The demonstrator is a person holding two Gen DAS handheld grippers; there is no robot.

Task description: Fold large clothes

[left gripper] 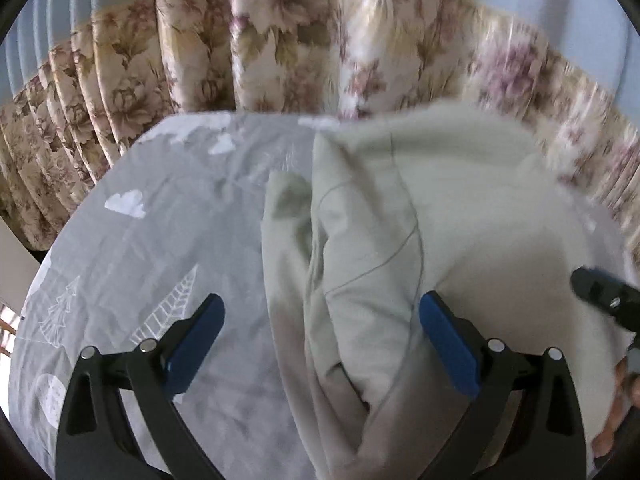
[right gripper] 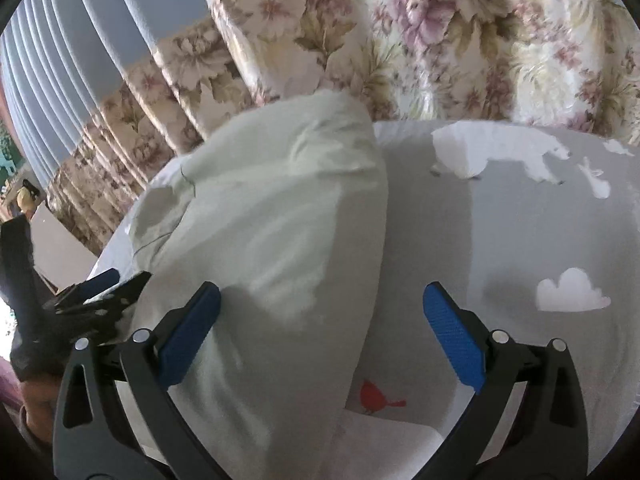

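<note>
1. The pale green garment (left gripper: 400, 216) lies bunched on a bed covered by a grey printed sheet (left gripper: 168, 240). It fills the centre and right of the left wrist view and the centre-left of the right wrist view. A flat, open surface suits folding a large item.
2. The left claw (left gripper: 320, 340) is spread wide, pinching nothing. A raised fold of the garment sits between its blue pads (left gripper: 450, 344), probably the edge lined up for the next grasp.
3. The right claw (right gripper: 322, 332) is likewise spread and empty. Its left pad lies against the garment's side; its right pad is over bare sheet.
4. The claws flank the garment from opposite sides, so each can take one edge.
5. Floral curtains (right gripper: 440, 40) fill the upper part of both views, well behind the bed.
6. Judgement: the fold is unfinished; the cloth is still heaped and creased.
</note>
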